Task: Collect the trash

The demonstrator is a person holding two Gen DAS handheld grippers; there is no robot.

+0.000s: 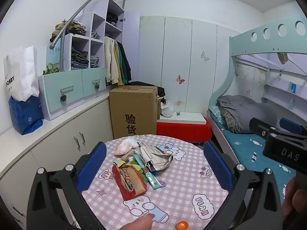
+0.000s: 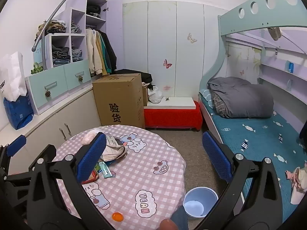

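Trash is being seen heaped on the left half of a round desk covered with a pink checked cloth printed with cartoon bears. Nearest in the left wrist view, a red paper bag is lying on its side, its long axis running from near right to far left and its open mouth turned up and away. Just beside it on the right, a teal snack wrapper is lying flat, its length running near right to far left. Behind these, a crumpled brown paper bag is slumped, and a pinkish crumpled wad is resting at the far edge of the heap. An orange cap is sitting well apart at the near edge of the desk.

Left tongs are being held spread wide above the desk, framing the heap, with nothing pinched; a fingertip is showing below them. Right tongs are likewise being held spread wide and empty, their left finger over the heap, their right finger over the floor. A pale blue bin is standing on the floor just beside the desk, between it and a bunk bed. A cardboard box is standing beyond the desk.
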